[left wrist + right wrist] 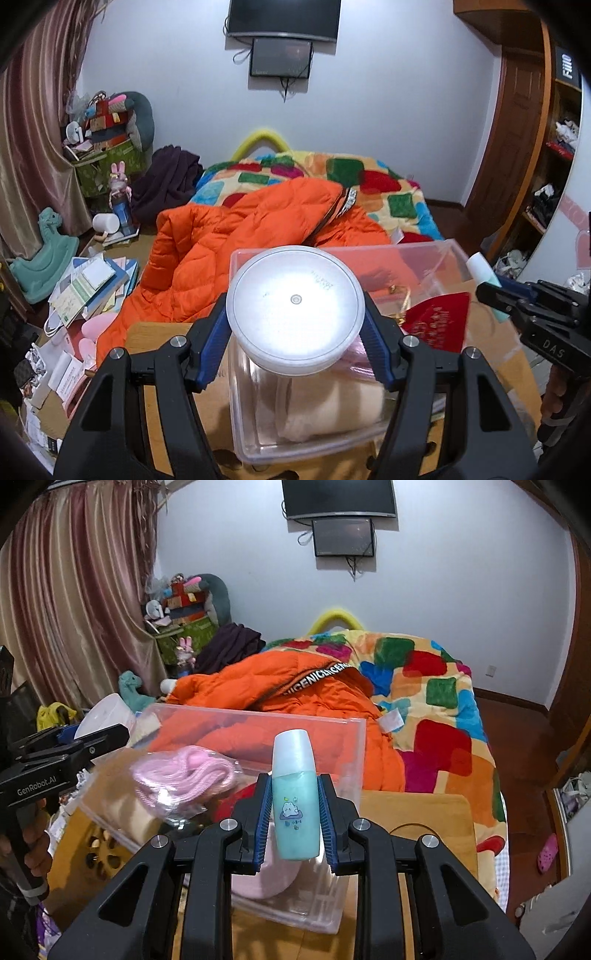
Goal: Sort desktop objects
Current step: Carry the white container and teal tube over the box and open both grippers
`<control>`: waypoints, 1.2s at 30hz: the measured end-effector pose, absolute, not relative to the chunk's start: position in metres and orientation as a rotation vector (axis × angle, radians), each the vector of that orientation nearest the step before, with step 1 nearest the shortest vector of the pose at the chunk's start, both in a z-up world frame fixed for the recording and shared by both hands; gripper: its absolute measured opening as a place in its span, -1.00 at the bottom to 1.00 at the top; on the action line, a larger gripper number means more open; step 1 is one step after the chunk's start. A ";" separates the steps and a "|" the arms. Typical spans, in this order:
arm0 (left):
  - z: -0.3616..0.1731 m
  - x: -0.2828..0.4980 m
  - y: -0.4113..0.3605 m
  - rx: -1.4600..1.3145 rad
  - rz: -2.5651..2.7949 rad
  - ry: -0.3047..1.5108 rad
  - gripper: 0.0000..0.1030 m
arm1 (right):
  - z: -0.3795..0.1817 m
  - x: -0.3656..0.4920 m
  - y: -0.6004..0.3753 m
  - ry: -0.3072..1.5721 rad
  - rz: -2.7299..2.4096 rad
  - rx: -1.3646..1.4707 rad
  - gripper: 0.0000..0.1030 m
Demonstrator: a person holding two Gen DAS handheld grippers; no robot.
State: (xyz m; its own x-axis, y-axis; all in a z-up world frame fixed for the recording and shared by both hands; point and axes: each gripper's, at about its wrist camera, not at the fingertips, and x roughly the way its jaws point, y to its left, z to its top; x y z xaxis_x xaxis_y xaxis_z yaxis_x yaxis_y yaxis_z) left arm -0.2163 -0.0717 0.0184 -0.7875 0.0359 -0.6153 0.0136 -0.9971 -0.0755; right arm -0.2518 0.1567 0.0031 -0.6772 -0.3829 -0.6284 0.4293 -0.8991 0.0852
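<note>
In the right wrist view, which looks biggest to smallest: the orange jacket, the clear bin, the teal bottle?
1. Orange jacket
2. Clear bin, though it sits nearer the camera, so these two are unsure
3. Teal bottle, smallest despite being closest

White walls, wall-mounted black TV, pink-brown curtains, bed with multicoloured patchwork blanket, brown wooden wardrobe.
</note>
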 end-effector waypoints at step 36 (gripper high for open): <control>-0.006 -0.244 -0.059 -1.080 2.931 0.068 0.33 | -0.020 -0.272 0.115 0.299 -2.537 0.982 -0.56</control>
State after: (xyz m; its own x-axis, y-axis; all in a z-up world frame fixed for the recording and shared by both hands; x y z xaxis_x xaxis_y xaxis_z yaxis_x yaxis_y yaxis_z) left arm -0.2439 -0.0590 -0.0061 -0.7608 0.0011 -0.6490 -0.0313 -0.9989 0.0350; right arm -0.2718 0.1145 -0.0204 -0.6721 -0.2902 -0.6812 0.4404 -0.8963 -0.0527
